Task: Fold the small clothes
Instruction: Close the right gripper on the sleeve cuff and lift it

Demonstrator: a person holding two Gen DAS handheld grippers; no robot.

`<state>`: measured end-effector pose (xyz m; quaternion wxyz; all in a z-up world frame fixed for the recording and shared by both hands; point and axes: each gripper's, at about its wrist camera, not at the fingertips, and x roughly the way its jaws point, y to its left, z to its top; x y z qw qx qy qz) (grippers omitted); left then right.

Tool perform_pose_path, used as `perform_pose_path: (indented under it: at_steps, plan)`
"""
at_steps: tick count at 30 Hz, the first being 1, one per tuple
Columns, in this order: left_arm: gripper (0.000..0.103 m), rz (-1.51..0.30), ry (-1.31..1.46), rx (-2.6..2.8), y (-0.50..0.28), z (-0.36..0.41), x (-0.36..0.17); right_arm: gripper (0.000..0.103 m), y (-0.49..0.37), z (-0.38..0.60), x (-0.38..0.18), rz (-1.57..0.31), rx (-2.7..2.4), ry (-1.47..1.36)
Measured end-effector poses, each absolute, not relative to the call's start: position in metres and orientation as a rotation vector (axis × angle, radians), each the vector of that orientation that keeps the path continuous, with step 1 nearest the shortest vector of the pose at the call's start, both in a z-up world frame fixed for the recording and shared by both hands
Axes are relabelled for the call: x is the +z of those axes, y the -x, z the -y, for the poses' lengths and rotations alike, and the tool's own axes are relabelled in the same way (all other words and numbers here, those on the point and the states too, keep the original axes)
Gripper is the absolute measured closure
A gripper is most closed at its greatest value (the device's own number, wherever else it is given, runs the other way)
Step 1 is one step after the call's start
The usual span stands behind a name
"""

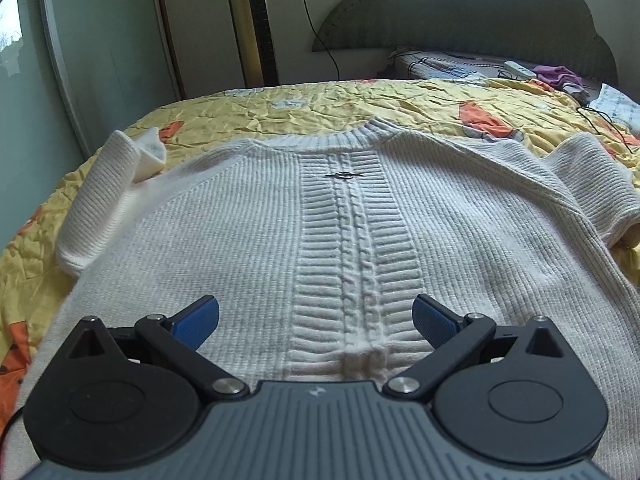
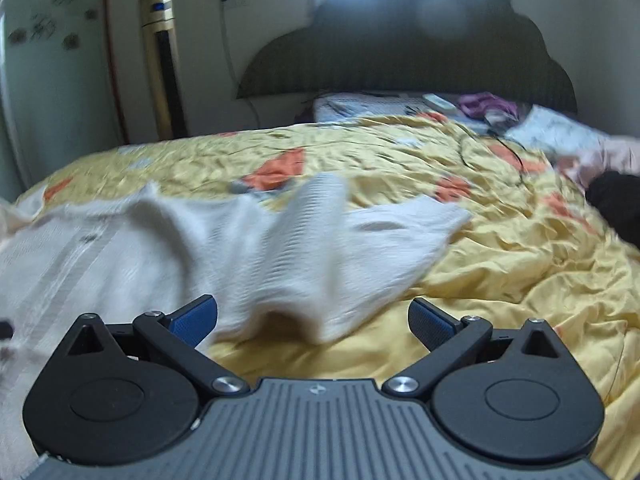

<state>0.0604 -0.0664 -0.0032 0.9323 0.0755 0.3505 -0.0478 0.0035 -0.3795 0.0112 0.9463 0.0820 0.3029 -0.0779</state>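
Observation:
A cream knitted sweater (image 1: 256, 216) with a cable stripe down its middle lies flat on the yellow bedspread (image 1: 360, 100), collar at the far end. Its left sleeve (image 1: 108, 184) is folded up and its right sleeve (image 1: 592, 184) lies out to the side. My left gripper (image 1: 316, 320) hovers open over the hem, nothing between its blue pads. In the right wrist view the sweater's right sleeve (image 2: 320, 248) is rumpled and blurred just ahead of my right gripper (image 2: 312, 320), which stands open and empty over the bedspread (image 2: 500, 264).
A dark scalloped headboard (image 1: 480, 12) rises at the far end, with pillows, a purple cloth (image 1: 556, 74) and a white remote (image 1: 520, 69) below it. A black cable (image 2: 480, 148) trails over the bedspread. A gold tower fan (image 1: 252, 24) stands by the wall. A dark item (image 2: 616, 200) lies at the right.

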Motion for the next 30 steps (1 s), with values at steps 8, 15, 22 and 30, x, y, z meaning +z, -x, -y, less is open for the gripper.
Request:
perform_pose_path:
  at_steps: [8, 15, 22, 30]
  plan:
    - [0.000, -0.712, -0.200, -0.088, -0.068, 0.077, -0.013, 0.009, -0.047, 0.527, -0.031, -0.559, -0.128, -0.752]
    - [0.000, -0.727, -0.224, -0.074, -0.079, 0.081, -0.019, 0.019, -0.091, 0.563, -0.047, -0.545, -0.104, -0.847]
    - [0.000, -0.729, -0.230, -0.074, -0.083, 0.085, -0.019, 0.052, -0.124, 0.564, -0.052, -0.568, -0.083, -0.842]
    - [0.000, -0.710, -0.247, -0.058, -0.082, 0.081, -0.010, 0.088, -0.116, 0.567, -0.038, -0.550, -0.188, -0.756]
